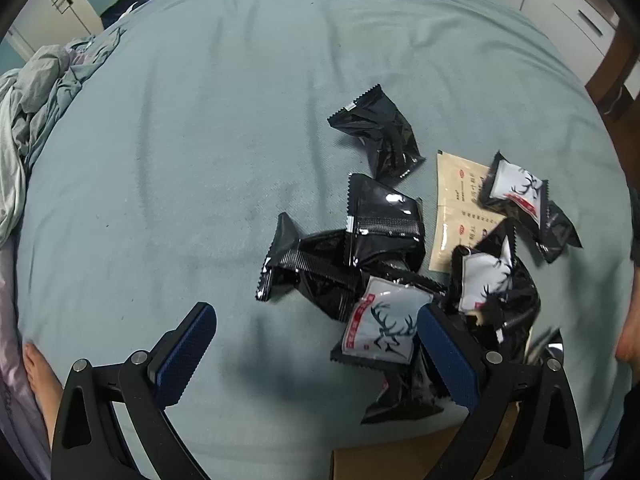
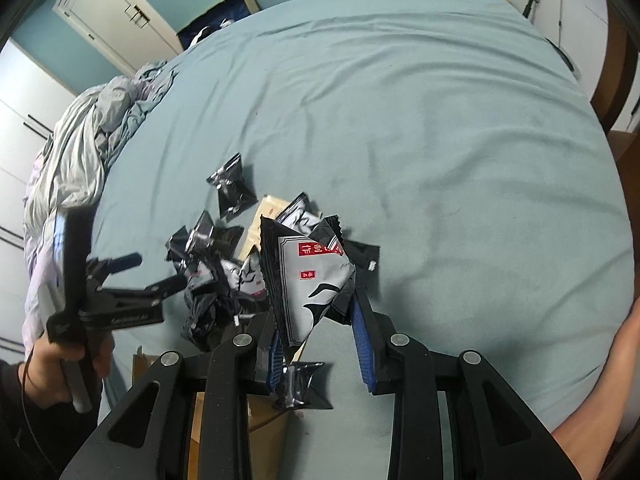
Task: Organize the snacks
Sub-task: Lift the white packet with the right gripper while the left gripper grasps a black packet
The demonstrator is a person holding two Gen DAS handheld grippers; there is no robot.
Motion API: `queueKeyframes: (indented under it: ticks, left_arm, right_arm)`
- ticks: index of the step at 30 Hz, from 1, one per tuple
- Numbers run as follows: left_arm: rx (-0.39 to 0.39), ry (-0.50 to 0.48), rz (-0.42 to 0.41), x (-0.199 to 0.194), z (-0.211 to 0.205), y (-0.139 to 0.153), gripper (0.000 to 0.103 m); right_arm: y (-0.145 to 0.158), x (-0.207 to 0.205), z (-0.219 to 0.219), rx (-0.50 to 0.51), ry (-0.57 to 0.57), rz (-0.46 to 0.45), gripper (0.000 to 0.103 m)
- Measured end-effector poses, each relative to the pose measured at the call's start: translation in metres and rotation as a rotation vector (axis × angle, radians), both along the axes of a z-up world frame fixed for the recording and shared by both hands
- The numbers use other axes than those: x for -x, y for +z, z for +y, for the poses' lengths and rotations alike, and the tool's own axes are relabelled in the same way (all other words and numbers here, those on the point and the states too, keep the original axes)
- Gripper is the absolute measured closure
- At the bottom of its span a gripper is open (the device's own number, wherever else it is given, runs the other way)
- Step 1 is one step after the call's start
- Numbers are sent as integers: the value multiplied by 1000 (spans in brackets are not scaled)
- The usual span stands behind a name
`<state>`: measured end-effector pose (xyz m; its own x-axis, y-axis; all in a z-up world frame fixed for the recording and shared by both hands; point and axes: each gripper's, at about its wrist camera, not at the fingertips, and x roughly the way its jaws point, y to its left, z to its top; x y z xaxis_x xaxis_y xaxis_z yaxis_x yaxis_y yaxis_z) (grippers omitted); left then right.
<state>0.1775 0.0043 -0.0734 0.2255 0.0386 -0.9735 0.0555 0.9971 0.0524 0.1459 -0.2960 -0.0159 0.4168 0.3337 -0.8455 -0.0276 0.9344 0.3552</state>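
Several black and white-with-deer snack packets [image 1: 384, 240] lie in a loose pile on a pale blue bed sheet [image 1: 200, 140], on top of a beige sachet sheet [image 1: 456, 200]. My left gripper [image 1: 316, 344] is open and empty, its right finger by a white deer packet [image 1: 380, 330] at the pile's near edge. It also shows from the side in the right wrist view [image 2: 132, 270]. My right gripper [image 2: 316, 320] is shut on a white and black snack packet [image 2: 316, 276] and holds it above the sheet. The pile [image 2: 224, 256] lies to its left.
A cardboard box [image 1: 400, 456] sits at the near edge below the grippers; it also shows in the right wrist view [image 2: 264, 416]. Crumpled bedding [image 1: 36, 100] lies at the left. A wooden post [image 1: 612, 64] and white cabinets [image 1: 560, 4] stand at the right.
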Motion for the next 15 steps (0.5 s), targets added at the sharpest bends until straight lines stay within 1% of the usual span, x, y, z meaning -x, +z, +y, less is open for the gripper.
queueKeyframes:
  ticks: [4, 8, 10, 12, 14, 15]
  left_arm:
    - [24, 26, -3, -10, 0, -1, 1]
    - [-6, 34, 4, -26, 4, -9, 1]
    - [-2, 52, 14, -31, 9, -15, 1]
    - [16, 67, 42, -37, 15, -24, 7]
    - [24, 70, 72, -39, 19, -33, 15]
    - [28, 69, 83, -40, 20, -36, 17]
  right_arm:
    - [-7, -3, 9, 2, 24, 23, 75]
    - [-13, -8, 14, -6, 37, 47, 75]
    - [-15, -10, 16, -8, 42, 55, 75]
    - [-18, -12, 18, -8, 49, 61, 75]
    - [-20, -13, 18, -9, 52, 68, 75]
    - [-21, -14, 18, -10, 52, 71, 75]
